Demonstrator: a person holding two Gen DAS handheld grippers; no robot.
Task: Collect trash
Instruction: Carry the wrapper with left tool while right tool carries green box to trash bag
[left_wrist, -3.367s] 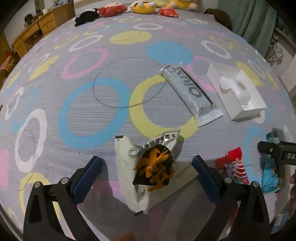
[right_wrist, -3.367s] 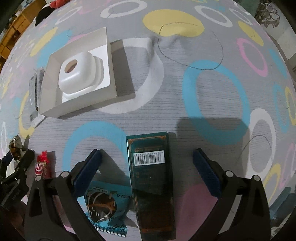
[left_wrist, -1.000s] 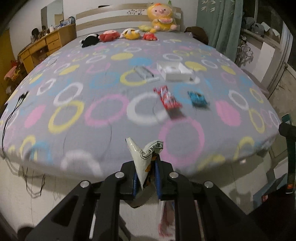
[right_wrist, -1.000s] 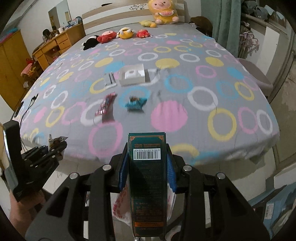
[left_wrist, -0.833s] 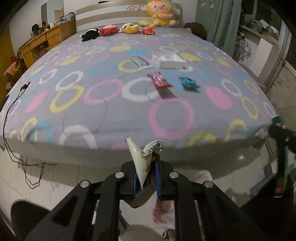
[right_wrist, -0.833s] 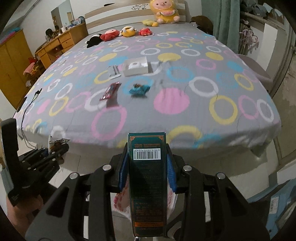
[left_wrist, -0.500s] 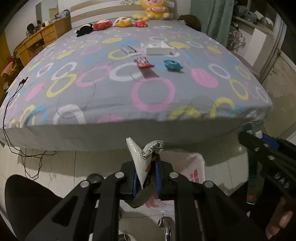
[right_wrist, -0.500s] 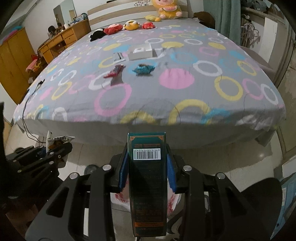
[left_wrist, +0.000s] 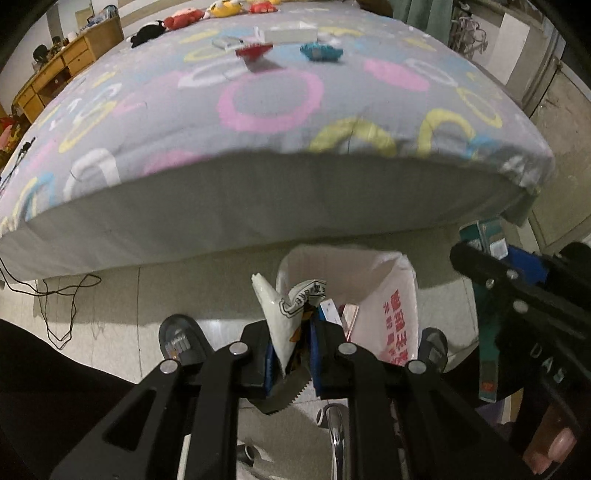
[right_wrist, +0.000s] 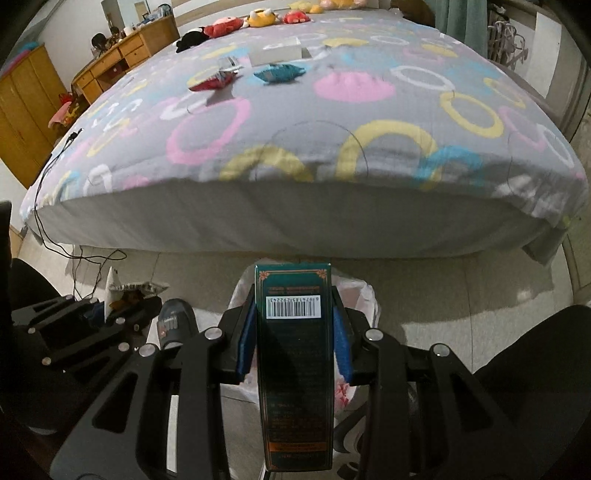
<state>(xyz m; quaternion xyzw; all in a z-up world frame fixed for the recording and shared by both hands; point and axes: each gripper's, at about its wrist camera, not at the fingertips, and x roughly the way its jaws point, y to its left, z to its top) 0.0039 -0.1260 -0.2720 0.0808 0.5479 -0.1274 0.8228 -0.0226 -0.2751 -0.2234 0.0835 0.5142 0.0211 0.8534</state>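
Observation:
My left gripper (left_wrist: 291, 354) is shut on a white snack wrapper (left_wrist: 284, 317) with an orange and black print, held over the near rim of a white plastic trash bag (left_wrist: 380, 295) with red writing on the floor. My right gripper (right_wrist: 293, 343) is shut on a dark green box (right_wrist: 293, 354) with a barcode label, held above the same bag (right_wrist: 364, 295). The left gripper with the wrapper also shows in the right wrist view (right_wrist: 110, 306). On the bed lie a red wrapper (left_wrist: 255, 51), a blue wrapper (left_wrist: 319, 51), a silver wrapper (left_wrist: 225, 42) and a white box (left_wrist: 290, 34).
The bed (right_wrist: 295, 221) with a grey ring-patterned sheet fills the upper half. A dark slipper (left_wrist: 181, 338) lies left of the bag. A black cable (left_wrist: 55, 295) trails on the tile floor. Plush toys (right_wrist: 236, 22) sit at the far end; wooden drawers (right_wrist: 122, 55) stand at left.
Both grippers have drawn back from the bed and dropped toward the floor, still holding the wrapper and the box. The trash bag now lies right below them.

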